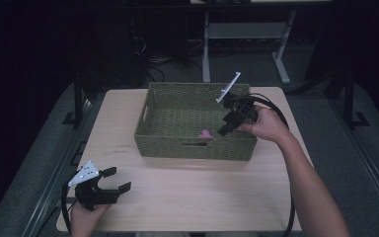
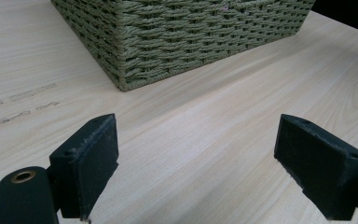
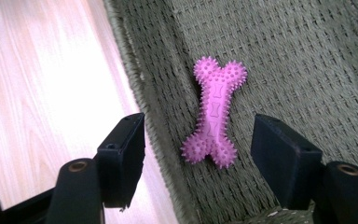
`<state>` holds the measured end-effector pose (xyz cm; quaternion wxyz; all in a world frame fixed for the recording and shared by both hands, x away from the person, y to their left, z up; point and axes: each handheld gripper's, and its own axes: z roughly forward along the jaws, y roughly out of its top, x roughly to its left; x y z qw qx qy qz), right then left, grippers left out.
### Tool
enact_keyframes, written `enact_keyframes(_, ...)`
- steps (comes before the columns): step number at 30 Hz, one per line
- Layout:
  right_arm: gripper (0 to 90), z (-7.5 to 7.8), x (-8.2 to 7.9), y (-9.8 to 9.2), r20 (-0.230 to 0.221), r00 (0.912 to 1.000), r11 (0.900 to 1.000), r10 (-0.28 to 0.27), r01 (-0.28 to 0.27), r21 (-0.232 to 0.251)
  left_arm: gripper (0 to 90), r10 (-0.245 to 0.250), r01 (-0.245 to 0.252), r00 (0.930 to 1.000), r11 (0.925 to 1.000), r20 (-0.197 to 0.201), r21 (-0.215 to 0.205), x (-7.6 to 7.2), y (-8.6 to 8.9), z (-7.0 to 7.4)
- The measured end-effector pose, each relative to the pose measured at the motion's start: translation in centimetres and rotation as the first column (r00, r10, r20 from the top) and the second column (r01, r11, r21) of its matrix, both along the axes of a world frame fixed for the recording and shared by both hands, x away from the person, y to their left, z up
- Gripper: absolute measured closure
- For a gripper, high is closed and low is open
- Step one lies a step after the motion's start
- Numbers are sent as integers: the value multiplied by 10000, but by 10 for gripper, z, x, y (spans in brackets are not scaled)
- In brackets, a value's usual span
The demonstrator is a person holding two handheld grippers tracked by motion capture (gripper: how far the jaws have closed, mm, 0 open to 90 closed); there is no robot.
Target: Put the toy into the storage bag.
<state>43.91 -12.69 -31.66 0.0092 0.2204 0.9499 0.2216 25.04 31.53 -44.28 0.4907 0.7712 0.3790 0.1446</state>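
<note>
1. R gripper (image 1: 225, 129) hangs over the basket's near-right part, jaws spread wide, nothing between them. In the right gripper view (image 3: 200, 154) the pink spiked bone toy (image 3: 214, 113) lies just beyond the gap.
2. Toy (image 1: 206, 133) rests flat on the basket floor, close to the near wall, at about 5 o'clock from basket centre.
3. Woven basket (image 1: 150, 143) sits mid-table on the wooden table (image 1: 197, 192).
4. L gripper (image 1: 113, 180) is at 7 o'clock from the basket, near the table's front edge, well apart from it, jaws spread and empty (image 2: 196, 158).
5. Progress, my read: the toy is inside the basket and unheld; whether it was just dropped or is about to be grabbed, I can't tell.
6. Count: 1 toy, 1 basket, 2 grippers.
</note>
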Motion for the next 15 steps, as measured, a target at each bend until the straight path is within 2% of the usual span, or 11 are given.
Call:
enact_keyframes(7, 340, 7, -9, -3, 213, 9998, 10000, 59, -58, -41, 132, -36, 36, 10000, 10000, -10, 54, 0, 0, 0)
enact_keyframes(15, 328, 15, -26, -9, 510, 9985, 9998, 172, -178, 121, 131, -27, 27, 10000, 10000, -44, 28, -1, -1, 0)
